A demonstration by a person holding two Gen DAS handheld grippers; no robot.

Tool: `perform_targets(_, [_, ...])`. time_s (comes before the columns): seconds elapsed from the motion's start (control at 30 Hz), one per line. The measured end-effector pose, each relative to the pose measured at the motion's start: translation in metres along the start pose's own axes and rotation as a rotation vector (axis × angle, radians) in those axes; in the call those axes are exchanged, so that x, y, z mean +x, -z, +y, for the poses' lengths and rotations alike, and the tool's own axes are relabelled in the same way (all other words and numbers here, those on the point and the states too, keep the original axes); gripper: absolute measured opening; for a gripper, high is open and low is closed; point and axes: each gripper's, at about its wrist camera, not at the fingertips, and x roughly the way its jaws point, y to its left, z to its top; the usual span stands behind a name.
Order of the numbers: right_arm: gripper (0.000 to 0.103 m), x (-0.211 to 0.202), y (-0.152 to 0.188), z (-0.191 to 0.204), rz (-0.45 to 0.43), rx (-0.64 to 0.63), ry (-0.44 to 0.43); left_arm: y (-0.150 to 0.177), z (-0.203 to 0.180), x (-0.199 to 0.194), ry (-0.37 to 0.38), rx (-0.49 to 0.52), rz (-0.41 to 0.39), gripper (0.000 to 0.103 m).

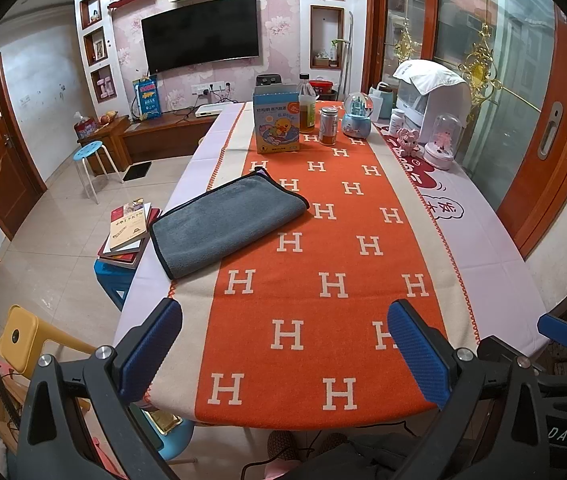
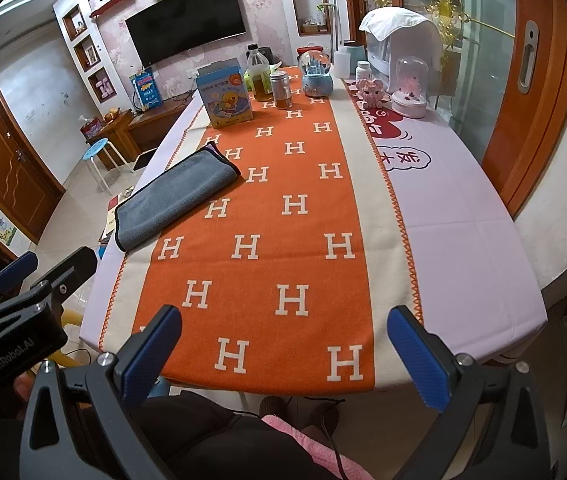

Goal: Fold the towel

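Item: towel, grey pile with dark bound edge, lying on the bench at its left side, partly on the orange runner and partly on the pale border; well apart from both grippers. Condition: already doubled at least once, with a rounded fold along the near-left end and a purple layer peeking out at the far corner, so the layers are not quite aligned; surface flat, no bunching visible. Left gripper: jaws wide, empty, held over the near bench edge. Right gripper: jaws wide, empty, likewise at the near edge. Risks, judged: a pinch taken at the far corner may catch only the top layer and leave the purple one behind, worsening the misalignment; a deep pinch could snag the runner beneath and drag it, disturbing the box, bottle and can standing beyond; the towel's left end sits near the bench side, above a book stack, so a careless pull leftward could slide it off.
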Motion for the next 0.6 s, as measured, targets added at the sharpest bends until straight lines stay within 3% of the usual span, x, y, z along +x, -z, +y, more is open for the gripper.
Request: perform_targets(0.6, [0.103, -0.0003, -0.0021, 0.0008, 0.005, 0.0, 0.001, -0.0005, 0.0005, -0.0007, 0.0, 0.0, 0.0, 0.102])
